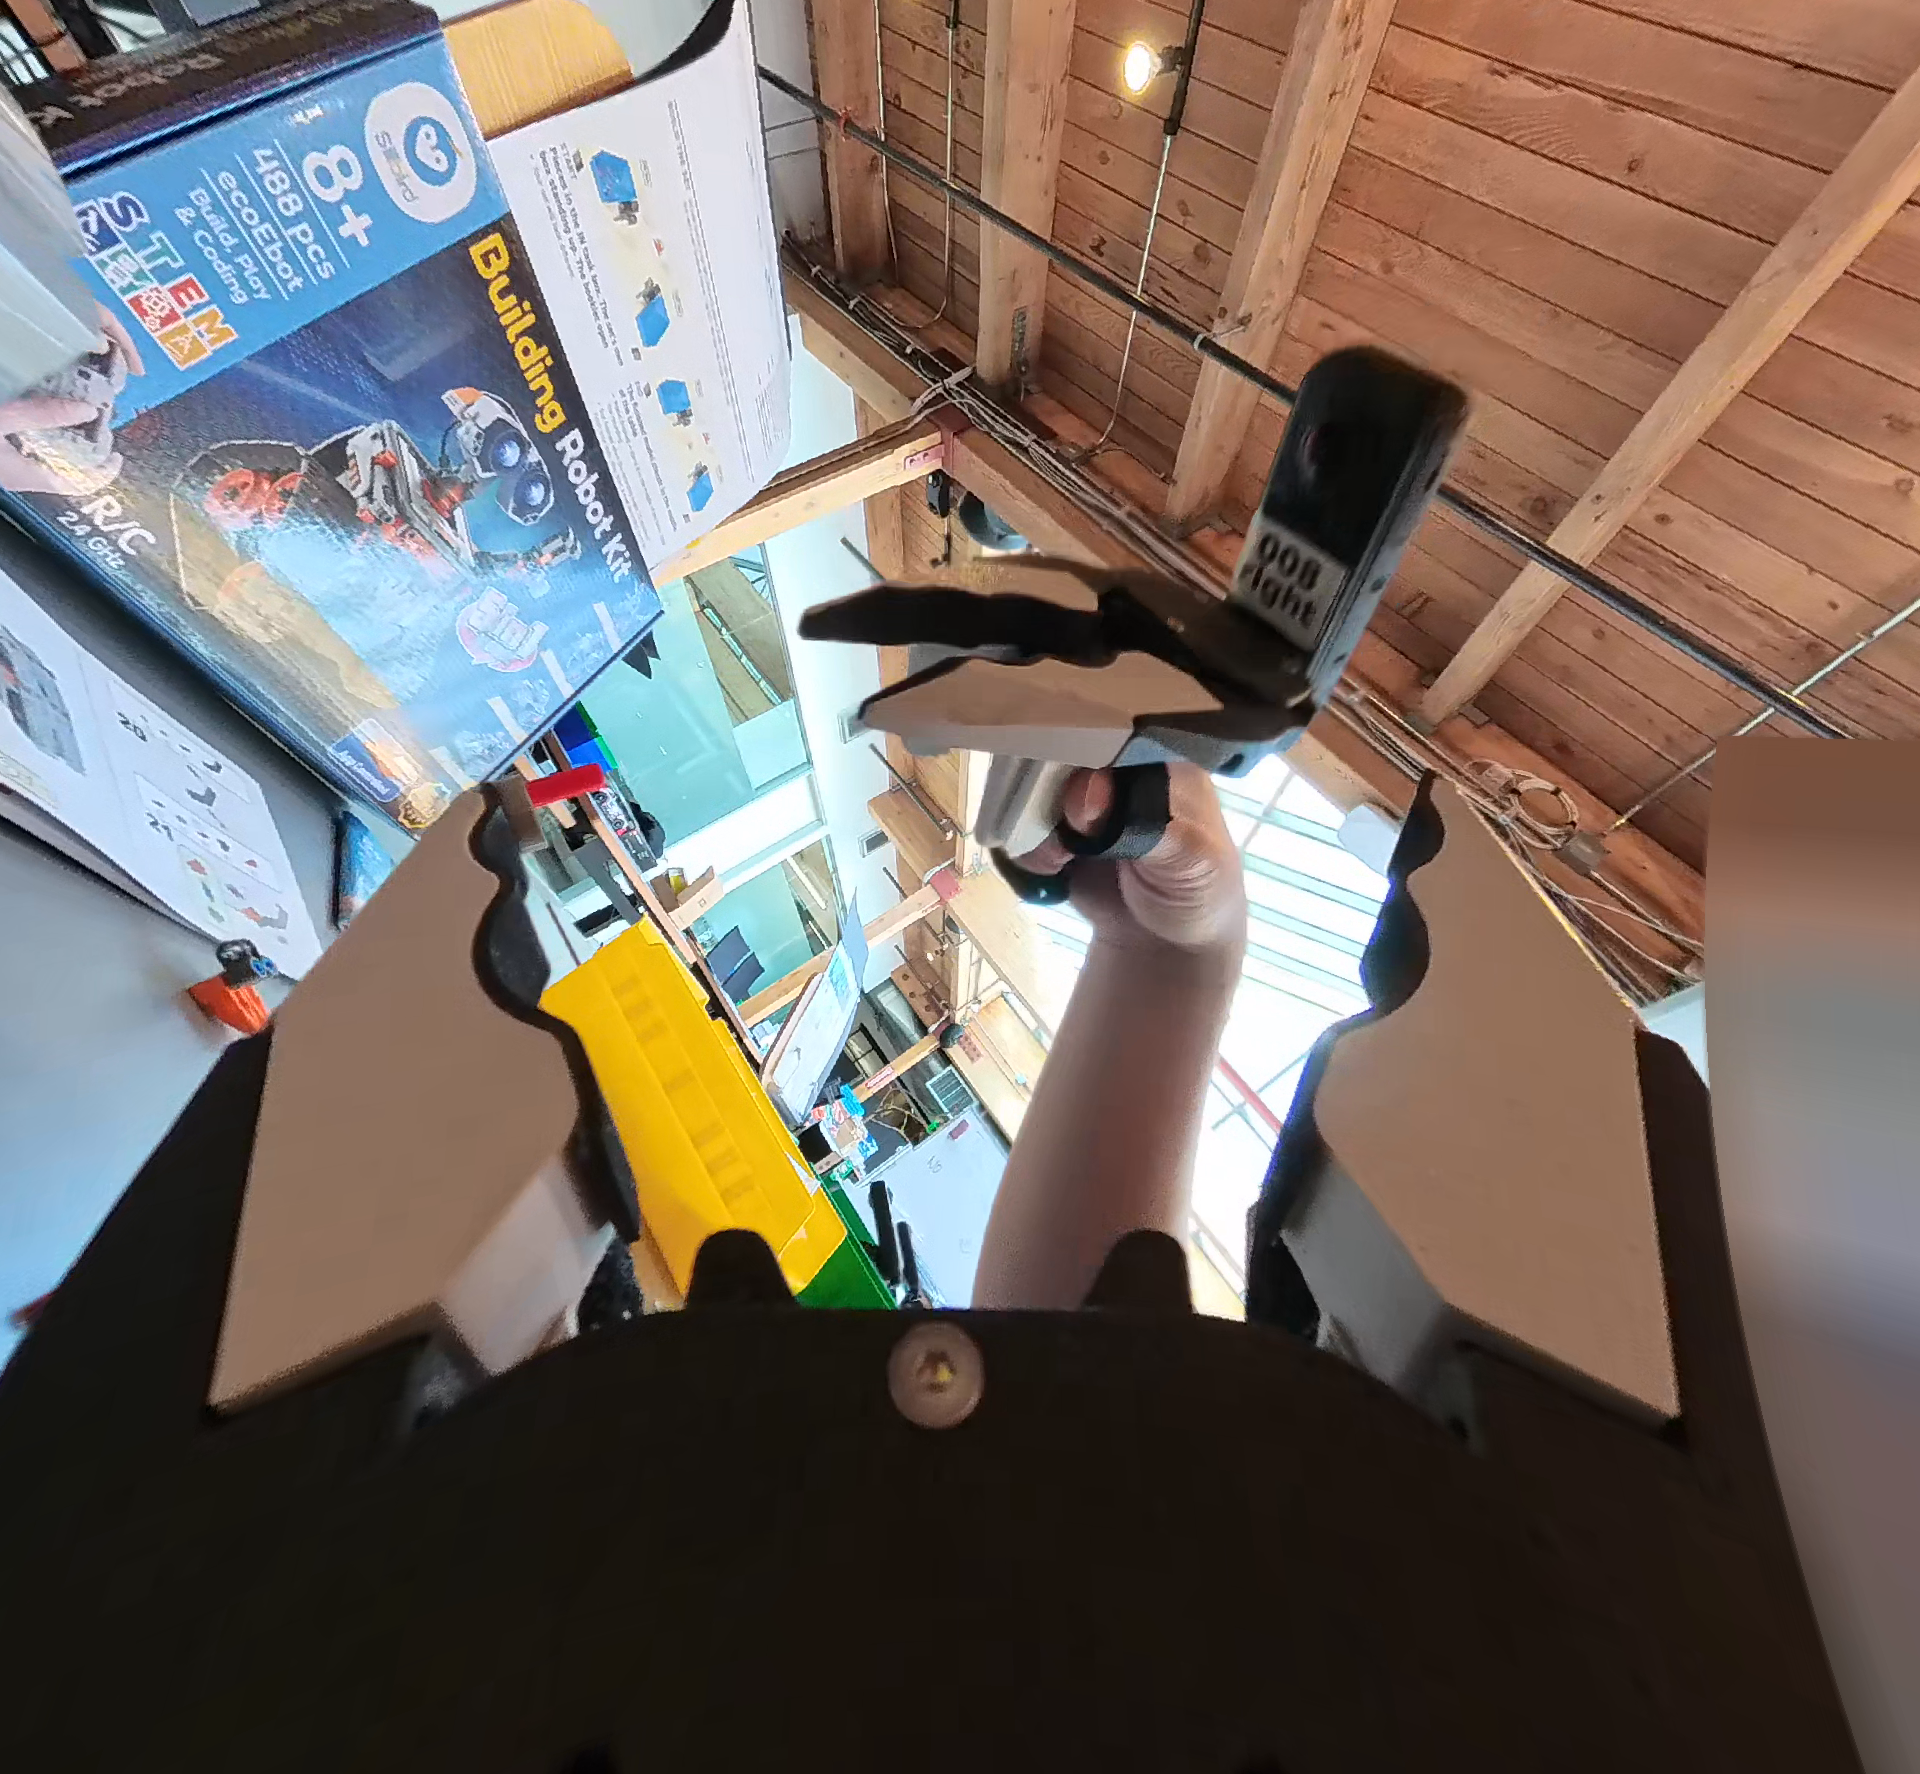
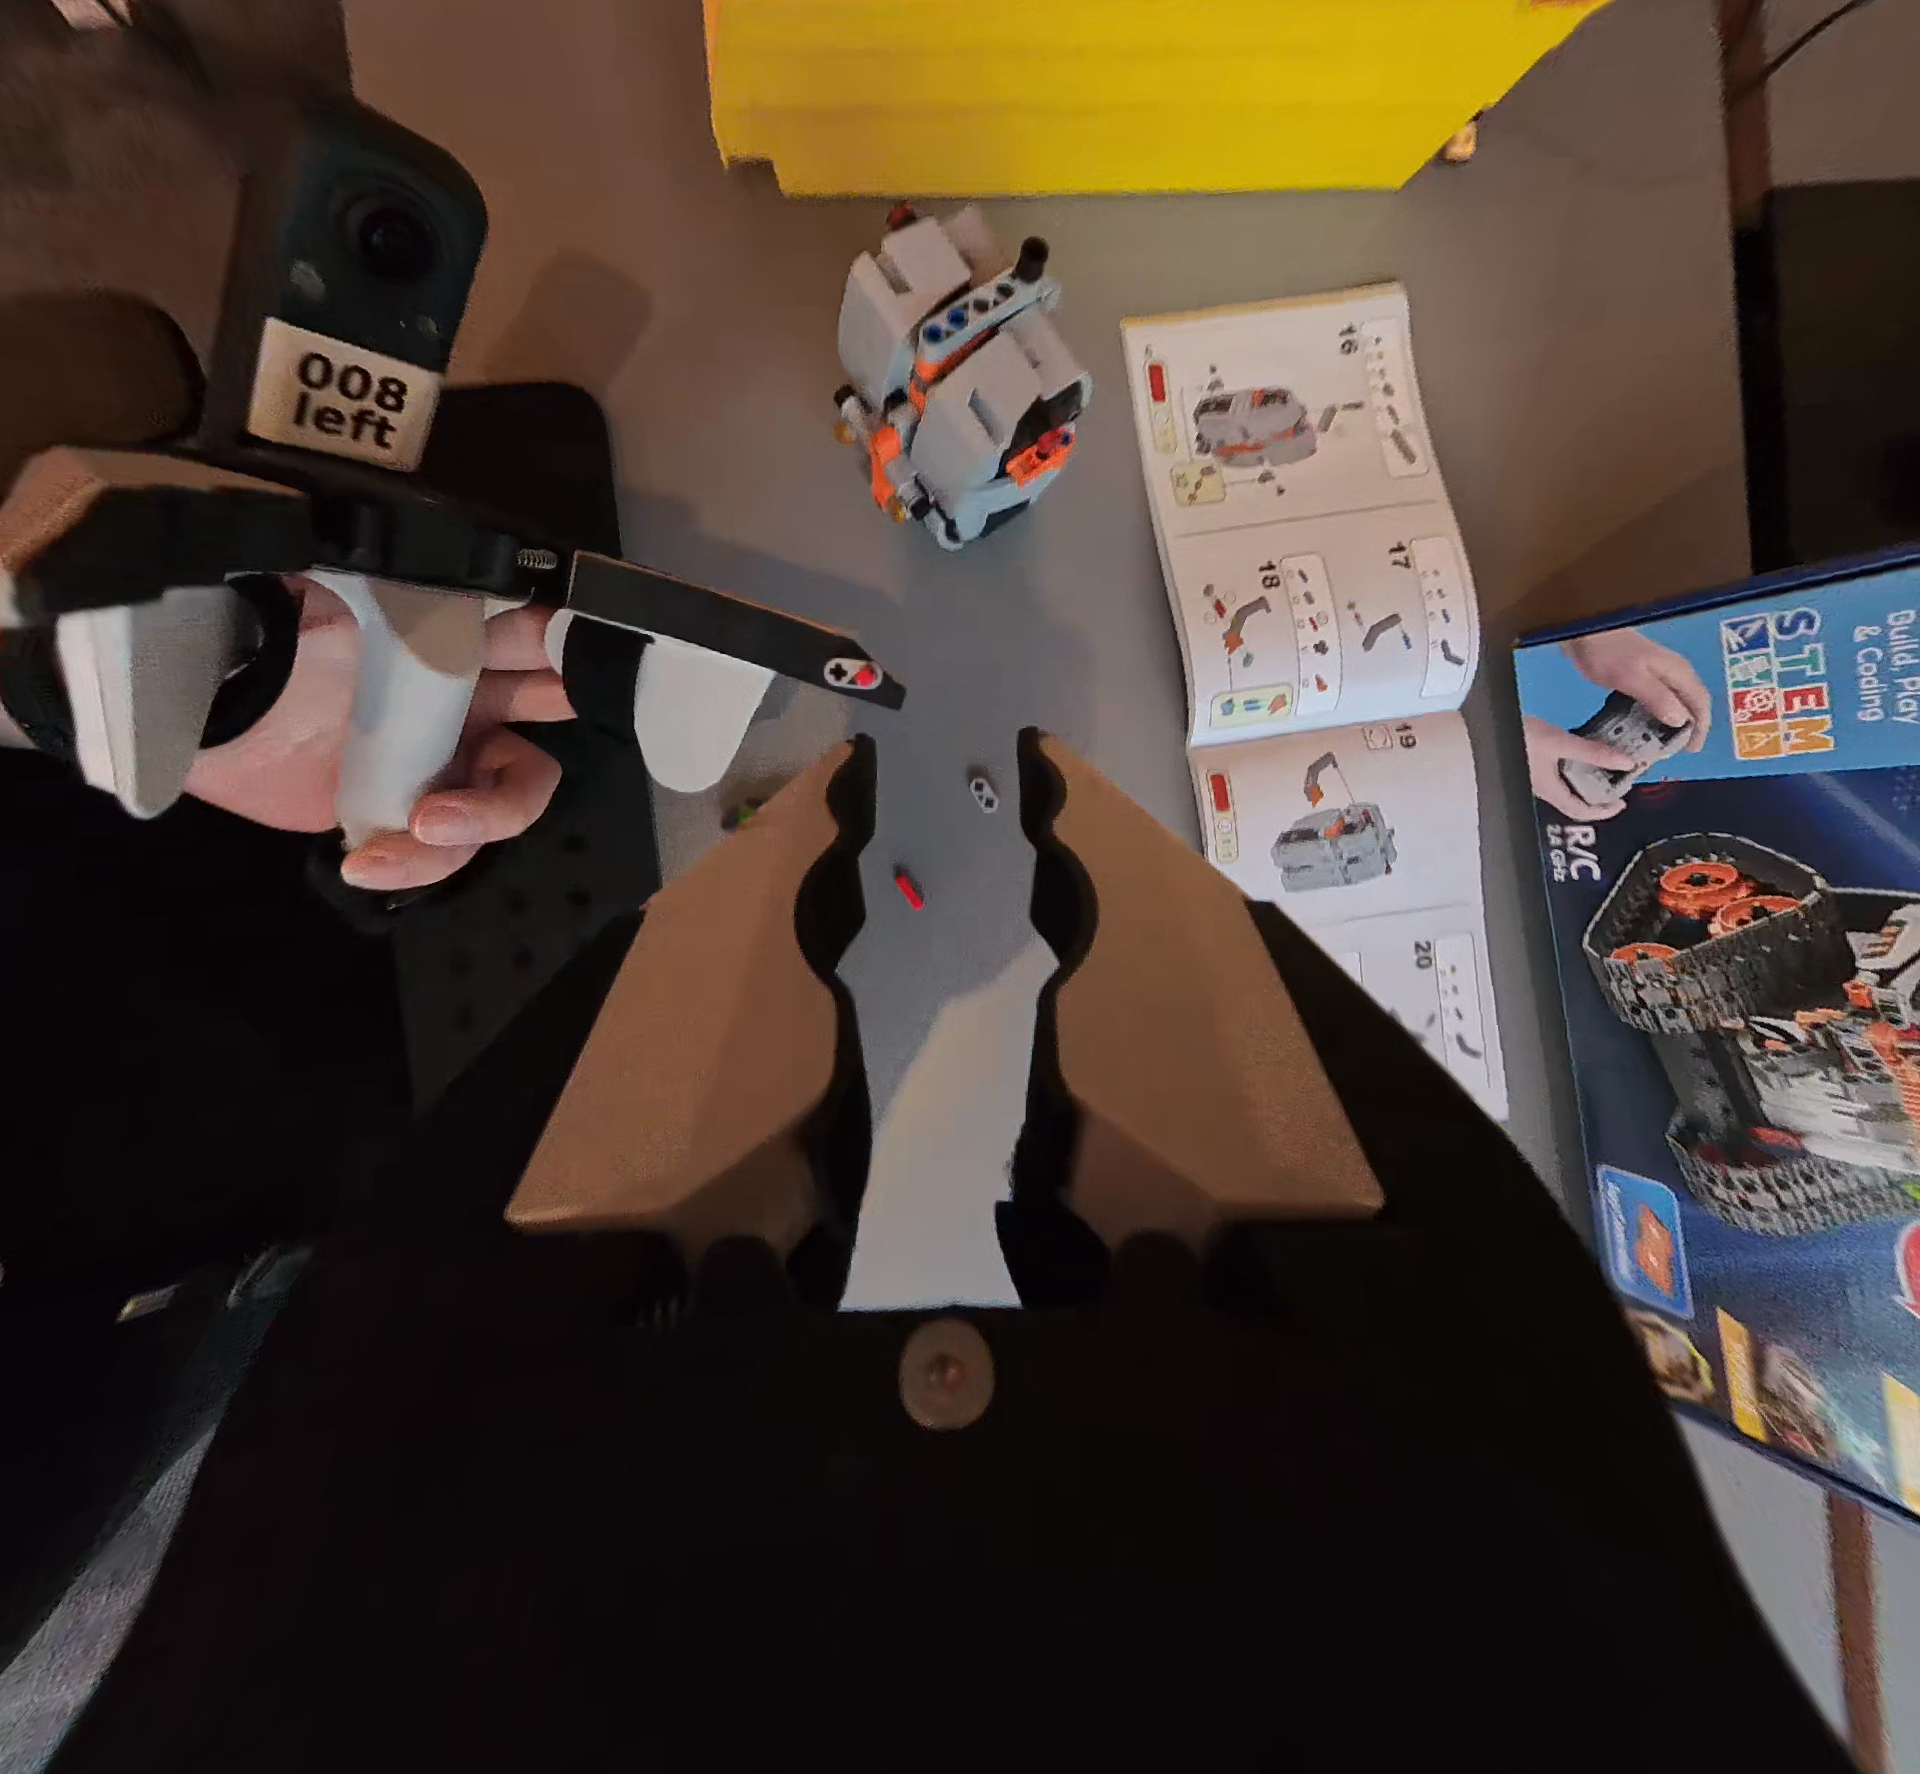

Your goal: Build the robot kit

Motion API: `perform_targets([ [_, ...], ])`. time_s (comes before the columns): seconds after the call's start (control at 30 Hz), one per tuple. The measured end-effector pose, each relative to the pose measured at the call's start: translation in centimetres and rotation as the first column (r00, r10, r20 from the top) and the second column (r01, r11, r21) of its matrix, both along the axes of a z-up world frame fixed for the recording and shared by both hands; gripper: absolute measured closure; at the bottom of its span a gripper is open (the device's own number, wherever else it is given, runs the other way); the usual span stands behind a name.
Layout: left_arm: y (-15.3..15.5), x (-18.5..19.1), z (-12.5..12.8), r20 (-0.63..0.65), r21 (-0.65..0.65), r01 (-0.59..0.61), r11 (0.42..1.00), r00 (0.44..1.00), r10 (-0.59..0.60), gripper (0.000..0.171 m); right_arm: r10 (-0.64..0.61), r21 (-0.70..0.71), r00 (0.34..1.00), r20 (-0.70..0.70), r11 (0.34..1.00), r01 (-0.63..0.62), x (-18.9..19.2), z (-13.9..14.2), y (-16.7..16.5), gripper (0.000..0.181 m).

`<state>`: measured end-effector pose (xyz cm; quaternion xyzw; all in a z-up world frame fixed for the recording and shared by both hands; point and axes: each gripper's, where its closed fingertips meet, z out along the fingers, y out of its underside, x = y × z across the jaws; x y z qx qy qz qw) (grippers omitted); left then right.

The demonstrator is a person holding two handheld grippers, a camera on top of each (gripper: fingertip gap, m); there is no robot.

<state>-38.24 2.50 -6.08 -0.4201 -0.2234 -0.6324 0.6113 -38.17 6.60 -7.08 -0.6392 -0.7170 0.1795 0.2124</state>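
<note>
My left gripper [image 1: 956,805] is wide open and empty. It is tilted up, facing the wooden ceiling and the right gripper [image 1: 831,670], which a hand [image 1: 1164,883] holds in the air. In the right wrist view my right gripper [image 2: 943,743] points down at the grey table [image 2: 582,166], its jaws a narrow gap apart and empty. Through the gap lie a small grey piece [image 2: 982,789] and a red pin [image 2: 909,888]. The left gripper [image 2: 790,696] hovers just to its left. A partly built grey and orange model [image 2: 956,384] stands farther ahead.
A yellow bin [image 2: 1091,83] of orange and black parts is at the far edge. An open instruction booklet [image 2: 1320,519] and a blue kit box [image 2: 1745,945] lie to the right. A small green piece [image 2: 743,810] lies by the left gripper. The left wrist view shows the box [image 1: 343,436] and the bin [image 1: 686,1122]. Left tips to right tips: about 6 centimetres. The small grey piece [image 2: 982,789] lies around 12 centimetres away from my left fingertips.
</note>
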Motion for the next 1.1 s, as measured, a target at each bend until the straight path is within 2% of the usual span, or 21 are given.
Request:
perform_targets([
  [0.07, 0.0, -0.1, -0.1, -0.011, -0.003, -0.001, 1.000, 1.000, 0.001, 0.014, 0.012, -0.015, 0.992, -0.127, 1.000, -0.014, 0.8, 0.1, 0.7, 0.154],
  [0.13, 0.0, 0.0, -0.3, -0.018, -0.008, 0.001, 1.000, 1.000, -0.001, 0.013, 0.043, 0.003, 0.978, -0.203, 0.999, -0.043, 2.4, -1.0, 1.8, 0.154],
  [0.23, -0.1, 0.0, -0.3, -0.016, -0.004, 0.011, 1.000, 1.000, -0.011, 0.013, 0.137, -0.004, 0.971, -0.196, 0.990, -0.141, 5.5, -6.0, 2.7, 0.154],
  [0.3, -0.3, 0.0, -0.3, -0.024, 0.003, 0.003, 1.000, 1.000, -0.003, 0.013, 0.175, -0.085, 0.963, -0.203, 0.977, -0.195, 6.8, -10.0, 2.4, 0.157],
  [0.37, -0.3, 0.1, -0.4, -0.021, 0.003, 0.007, 1.000, 1.000, -0.007, 0.013, 0.209, -0.154, 0.949, -0.236, 0.956, -0.249, 7.4, -13.3, 1.6, 0.163],
  [0.43, -0.2, 0.5, -0.3, -0.021, -0.001, 0.020, 1.000, 1.000, -0.020, 0.013, 0.223, -0.161, 0.934, -0.280, 0.948, -0.275, 7.3, -15.3, 1.3, 0.166],
  [0.5, -0.3, 1.0, -0.3, -0.046, 0.001, 0.027, 1.000, 0.999, -0.027, 0.014, 0.241, -0.154, 0.912, -0.331, 0.940, -0.305, 6.6, -16.1, 0.8, 0.166],
  [0.6, -0.6, 1.2, -0.1, -0.060, 0.010, 0.019, 1.000, 0.998, -0.018, 0.014, 0.289, -0.152, 0.914, -0.284, 0.928, -0.341, 6.1, -17.3, 0.7, 0.163],
  [0.77, -0.9, 1.2, -0.1, -0.068, 0.011, 0.015, 1.000, 0.998, -0.014, 0.014, 0.303, -0.203, 0.903, -0.306, 0.905, -0.373, 5.4, -17.6, 0.1, 0.163],
  [0.87, -0.9, 1.2, -0.3, -0.063, 0.004, 0.022, 1.000, 0.998, -0.022, 0.014, 0.327, -0.169, 0.904, -0.276, 0.909, -0.380, 5.3, -18.4, 0.1, 0.164],
  [0.97, -0.8, 0.9, -0.5, -0.060, 0.002, 0.016, 1.000, 0.998, -0.016, 0.014, 0.317, -0.189, 0.904, -0.286, 0.907, -0.378, 5.1, -18.4, 0.1, 0.176],
  [1.1, -0.8, 0.7, -0.7, -0.059, 0.000, 0.014, 1.000, 0.998, -0.014, 0.014, 0.328, -0.163, 0.901, -0.285, 0.909, -0.382, 5.2, -18.4, 0.0, 0.178],
])
